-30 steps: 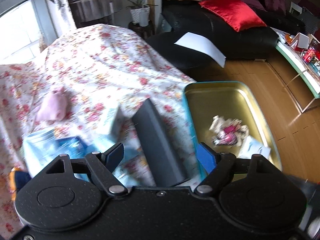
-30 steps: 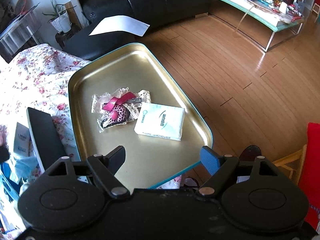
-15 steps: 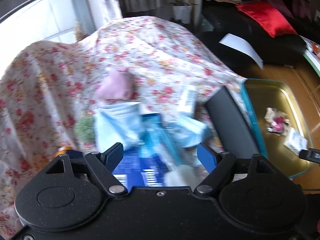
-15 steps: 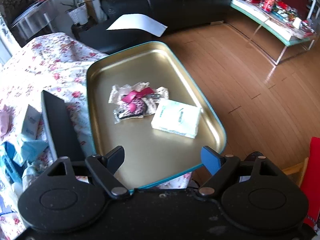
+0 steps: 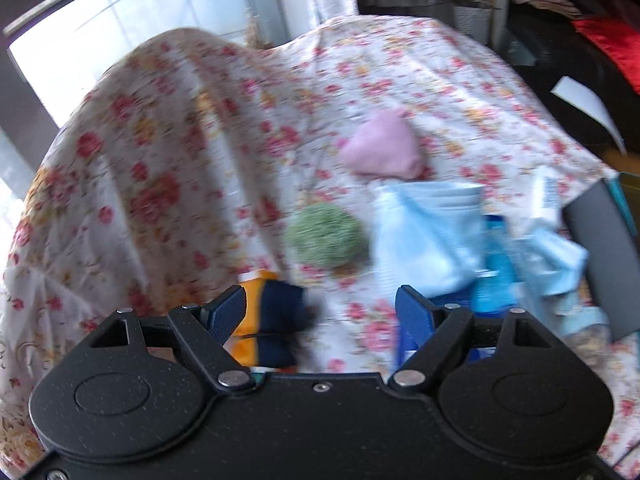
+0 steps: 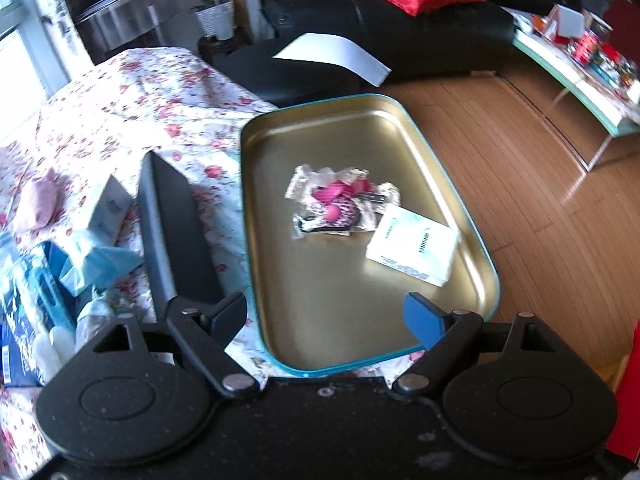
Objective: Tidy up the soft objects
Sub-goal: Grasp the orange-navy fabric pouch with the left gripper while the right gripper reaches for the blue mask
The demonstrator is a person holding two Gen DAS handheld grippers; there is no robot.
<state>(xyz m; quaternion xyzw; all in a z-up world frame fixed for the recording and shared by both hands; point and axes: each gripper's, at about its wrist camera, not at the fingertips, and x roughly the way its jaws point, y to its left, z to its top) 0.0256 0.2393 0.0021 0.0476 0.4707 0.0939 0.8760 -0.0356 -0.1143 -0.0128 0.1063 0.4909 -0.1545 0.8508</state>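
Reaching step: left tool (image 5: 320, 312), empty with jaws opening, hangs just short of the green pompom (image 5: 326, 236), and must next descend and close.

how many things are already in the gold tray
2: a clear packet with pink contents near the middle of the gold tray, and a white tissue pack beside it, towards the tray's floor-side rim.

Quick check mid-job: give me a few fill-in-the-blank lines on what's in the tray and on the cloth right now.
1. The gold tray holds ____ items.
2. The white tissue pack lies in the ____.
3. The pink pouch lies on the ____ cloth.
4. The fuzzy ball beside the blue packets is ____.

Missing: two; tray; floral; green
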